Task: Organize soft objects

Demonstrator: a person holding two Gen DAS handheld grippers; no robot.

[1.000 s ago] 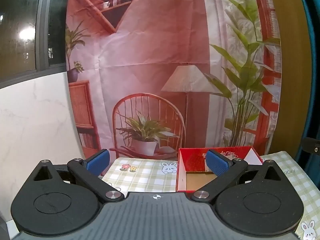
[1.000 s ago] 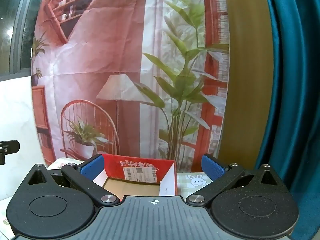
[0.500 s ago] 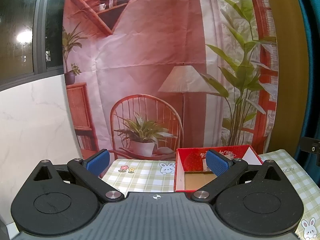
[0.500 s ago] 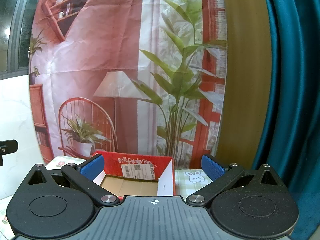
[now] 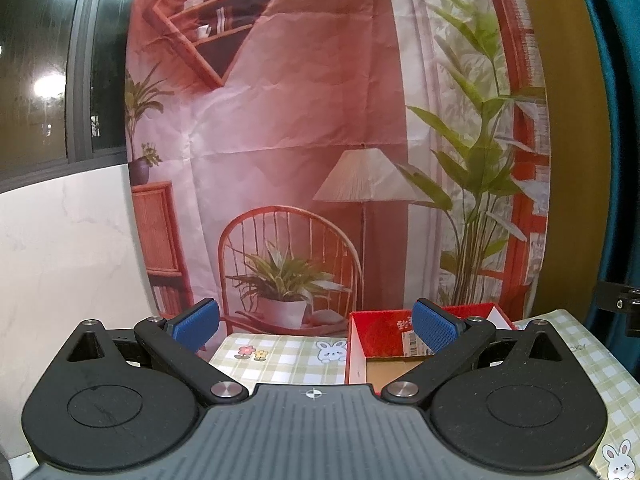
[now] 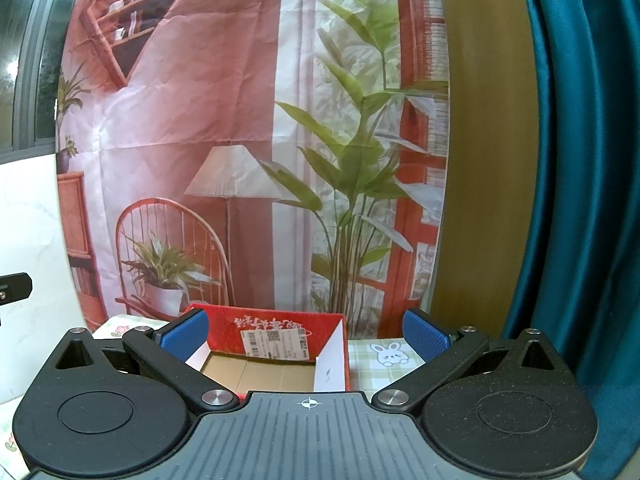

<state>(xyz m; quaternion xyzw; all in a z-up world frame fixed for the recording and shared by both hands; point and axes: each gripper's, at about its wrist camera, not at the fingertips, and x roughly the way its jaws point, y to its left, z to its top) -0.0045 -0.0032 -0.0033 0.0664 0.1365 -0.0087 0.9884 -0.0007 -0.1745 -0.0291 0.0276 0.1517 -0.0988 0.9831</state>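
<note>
The left gripper [image 5: 315, 324] and right gripper [image 6: 305, 334] both hover with jaws spread wide, holding nothing. A red cardboard box [image 6: 276, 334] (open-topped, its brown floor bare) sits ahead on the checked tablecloth [image 5: 280, 356], against the printed backdrop [image 5: 320, 120].

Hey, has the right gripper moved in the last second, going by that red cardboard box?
Yes. The right gripper has drifted right and dipped slightly: the open red cardboard box, fixed on the tablecloth, now sits further left and higher between the open tongs.

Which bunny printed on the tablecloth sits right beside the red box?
In the right wrist view, the bunny just right of the red box. The left view shows another bunny apart, near the tablecloth's corner.
</note>
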